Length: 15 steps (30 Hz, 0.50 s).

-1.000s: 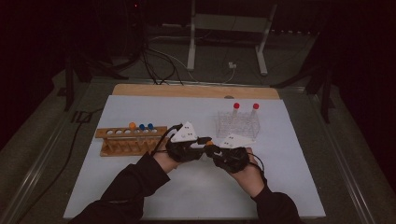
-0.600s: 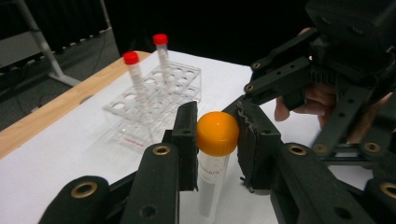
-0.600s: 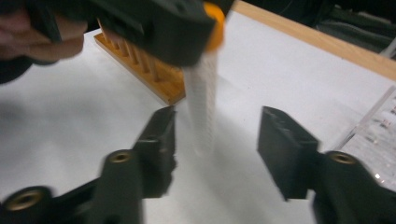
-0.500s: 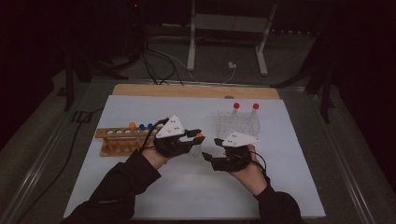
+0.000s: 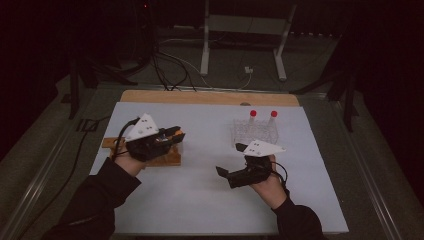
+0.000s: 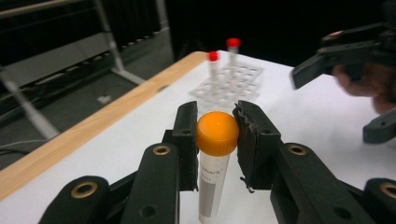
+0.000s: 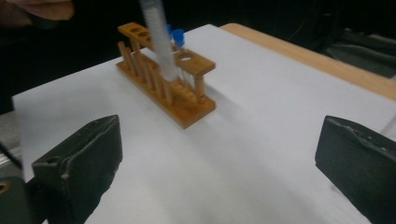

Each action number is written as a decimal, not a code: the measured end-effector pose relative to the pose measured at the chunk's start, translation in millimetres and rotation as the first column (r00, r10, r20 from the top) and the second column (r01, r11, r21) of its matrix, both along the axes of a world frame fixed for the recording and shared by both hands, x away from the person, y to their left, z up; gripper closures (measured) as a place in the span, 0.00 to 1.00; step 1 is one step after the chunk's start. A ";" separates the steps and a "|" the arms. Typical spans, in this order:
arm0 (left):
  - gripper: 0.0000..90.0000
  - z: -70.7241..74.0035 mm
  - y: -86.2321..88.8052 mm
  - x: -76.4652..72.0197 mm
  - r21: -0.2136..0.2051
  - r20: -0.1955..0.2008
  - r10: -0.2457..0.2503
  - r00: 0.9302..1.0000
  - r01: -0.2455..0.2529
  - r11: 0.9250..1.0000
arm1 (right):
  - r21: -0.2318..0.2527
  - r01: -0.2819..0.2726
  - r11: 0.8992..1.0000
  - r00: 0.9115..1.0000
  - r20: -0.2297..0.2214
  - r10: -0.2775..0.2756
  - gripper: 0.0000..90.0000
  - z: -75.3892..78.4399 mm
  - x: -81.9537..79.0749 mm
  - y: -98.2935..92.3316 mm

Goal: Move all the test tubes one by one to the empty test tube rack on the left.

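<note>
Left tool (image 6: pixel 217 135) is pinching an orange-capped tube (image 6: pixel 215 172), pads on either side of the cap, tube hanging upright below with its label facing the camera. In the high view the left tool (image 5: pixel 167 137) sits over the near-right end of the wooden rack (image 5: pixel 167 157), with the tube off the surface. The right gripper view shows the tube (image 7: pixel 159 39) blurred, just above the rack's (image 7: pixel 163 86) top bar; can't tell whether its tip is in a hole. Two blue-capped tubes (image 7: pixel 176 37) stand in the rack behind it.

Right tool (image 5: pixel 231 172): jaws spread wide, have just been opening, nothing between them. It's held low over the white surface (image 5: pixel 200 200), well apart from the rack and pointing toward it. Its pads (image 7: pixel 81 158) frame bare surface in its own view.

Clear rack (image 5: pixel 254 132) stands just beyond the right tool, with two red-capped tubes (image 5: pixel 253 116) upright in its back row. In the left gripper view the same clear rack (image 6: pixel 229 84) is beyond the orange cap, and the right tool (image 6: pixel 345 65) is to the right of it. Wooden board edge (image 5: pixel 210 97) runs along the far side of the surface.
</note>
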<state>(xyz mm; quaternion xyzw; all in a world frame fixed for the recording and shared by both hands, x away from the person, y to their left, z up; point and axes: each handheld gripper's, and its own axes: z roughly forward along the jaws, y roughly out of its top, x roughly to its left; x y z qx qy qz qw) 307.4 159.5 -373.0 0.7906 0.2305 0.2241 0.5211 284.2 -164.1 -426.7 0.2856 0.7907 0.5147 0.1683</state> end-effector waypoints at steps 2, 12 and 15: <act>0.80 2.3 12.3 -1.1 0.001 0.004 0.030 1.000 -0.030 1.000 | -0.001 0.009 1.000 1.000 0.015 -0.009 0.00 1.2 -0.6 -0.5; 0.80 3.1 68.8 -9.4 -0.009 0.021 0.170 0.985 -0.170 0.985 | 0.020 0.009 1.000 1.000 0.022 -0.009 0.00 2.6 0.2 -3.2; 0.80 1.8 81.8 -9.5 -0.017 0.027 0.206 0.978 -0.205 0.979 | 0.021 0.010 1.000 1.000 0.025 -0.011 0.00 2.9 0.0 -3.4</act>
